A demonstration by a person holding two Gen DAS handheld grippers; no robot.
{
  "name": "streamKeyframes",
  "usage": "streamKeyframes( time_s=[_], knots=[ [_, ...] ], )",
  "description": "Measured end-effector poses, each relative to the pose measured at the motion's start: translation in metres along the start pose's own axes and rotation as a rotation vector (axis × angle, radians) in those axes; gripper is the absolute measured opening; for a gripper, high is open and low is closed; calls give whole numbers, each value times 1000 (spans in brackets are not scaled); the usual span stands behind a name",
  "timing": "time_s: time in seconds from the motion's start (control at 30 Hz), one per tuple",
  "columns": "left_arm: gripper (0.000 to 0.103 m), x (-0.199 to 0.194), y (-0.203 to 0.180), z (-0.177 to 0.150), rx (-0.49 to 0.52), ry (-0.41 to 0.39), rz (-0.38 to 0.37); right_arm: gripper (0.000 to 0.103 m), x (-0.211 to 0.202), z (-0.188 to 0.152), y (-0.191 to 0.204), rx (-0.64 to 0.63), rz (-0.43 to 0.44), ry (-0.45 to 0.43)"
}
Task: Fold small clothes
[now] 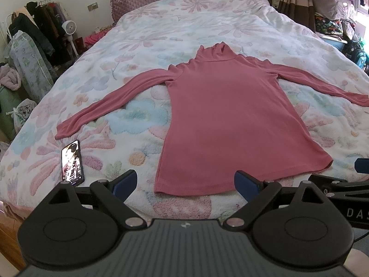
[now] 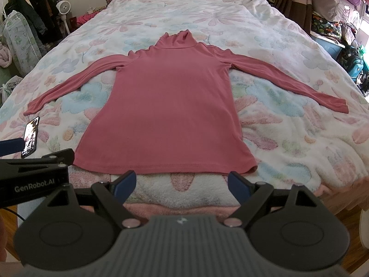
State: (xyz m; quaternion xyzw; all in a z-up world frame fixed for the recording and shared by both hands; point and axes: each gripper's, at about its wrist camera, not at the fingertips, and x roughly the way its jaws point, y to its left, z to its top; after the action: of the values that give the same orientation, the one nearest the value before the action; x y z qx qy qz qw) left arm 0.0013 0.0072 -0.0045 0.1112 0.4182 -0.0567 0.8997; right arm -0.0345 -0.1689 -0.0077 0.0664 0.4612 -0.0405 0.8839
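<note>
A pink long-sleeved turtleneck top (image 1: 226, 120) lies flat and face up on the bed, both sleeves spread out to the sides, collar at the far end; it also shows in the right wrist view (image 2: 168, 106). My left gripper (image 1: 185, 183) is open and empty, hovering just before the top's hem near its left corner. My right gripper (image 2: 182, 183) is open and empty, just before the middle of the hem. The right gripper's body shows at the right edge of the left wrist view (image 1: 339, 184).
The bed has a fluffy floral blanket (image 1: 143, 46). A phone (image 1: 72, 161) with its screen lit lies on the blanket left of the hem, near the left sleeve's cuff. A clothes rack and bags (image 1: 30, 53) stand to the left, piled clothes (image 1: 334, 11) to the right.
</note>
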Motion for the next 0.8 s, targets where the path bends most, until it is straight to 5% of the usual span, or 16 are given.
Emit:
streamKeyframes(
  time_s=[0.8],
  knots=[
    [103, 5, 1, -4, 3, 2, -13, 83, 0, -2, 1, 4, -2, -4]
  ],
)
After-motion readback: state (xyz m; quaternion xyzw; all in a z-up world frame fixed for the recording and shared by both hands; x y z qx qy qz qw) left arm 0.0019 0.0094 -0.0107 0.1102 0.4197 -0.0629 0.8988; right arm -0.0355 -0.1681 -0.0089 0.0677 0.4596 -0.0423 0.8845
